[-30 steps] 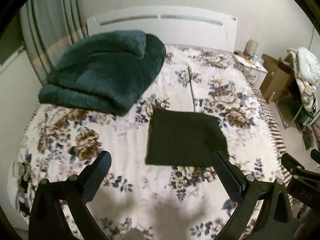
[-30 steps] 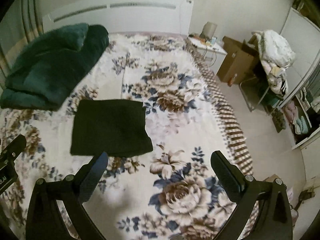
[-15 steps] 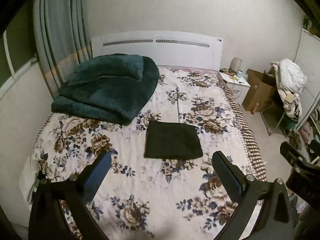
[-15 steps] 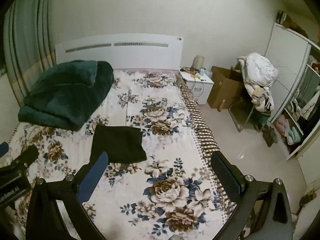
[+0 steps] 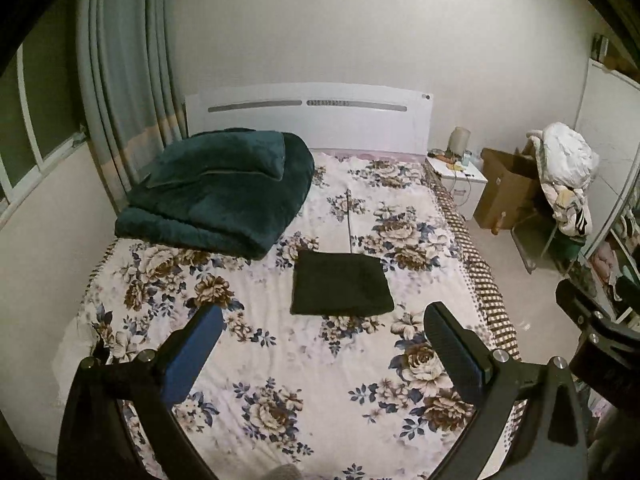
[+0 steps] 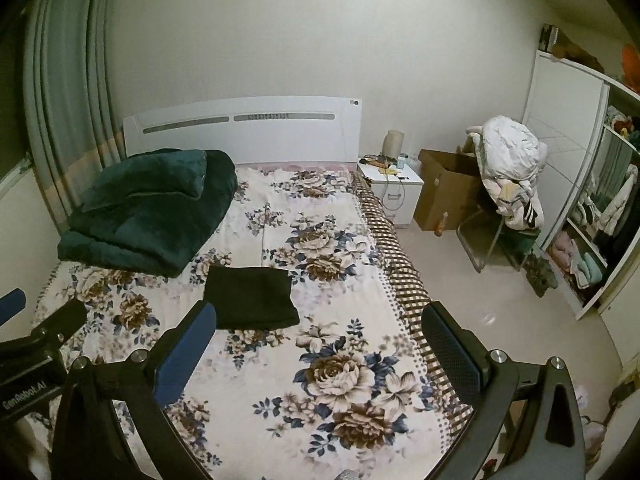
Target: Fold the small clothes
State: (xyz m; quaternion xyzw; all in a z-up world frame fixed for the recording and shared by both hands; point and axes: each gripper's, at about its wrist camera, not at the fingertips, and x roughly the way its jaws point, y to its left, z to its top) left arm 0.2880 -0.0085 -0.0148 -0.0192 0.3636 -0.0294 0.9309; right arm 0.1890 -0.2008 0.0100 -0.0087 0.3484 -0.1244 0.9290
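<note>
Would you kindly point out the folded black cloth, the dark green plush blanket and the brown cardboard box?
folded black cloth (image 5: 340, 284): left wrist view, middle of its top face.
dark green plush blanket (image 5: 216, 192): left wrist view, centre of the pile.
brown cardboard box (image 6: 440, 196): right wrist view, its front side.

a bedroom seen under dim indoor light

plain pale walls (image 5: 320, 32) are seen behind a white headboard (image 5: 308, 116). grey-green curtains (image 5: 124, 92) are hung beside a window (image 5: 36, 120) on the left. a white nightstand (image 6: 396, 192) is set just beside the bed (image 6: 360, 364), with a cardboard box (image 6: 444, 196) next to it. a chair (image 6: 504, 216) is piled with laundry. open wardrobe shelves (image 6: 592, 216) are placed along the right wall, above a glossy pale floor (image 6: 480, 300).
</note>
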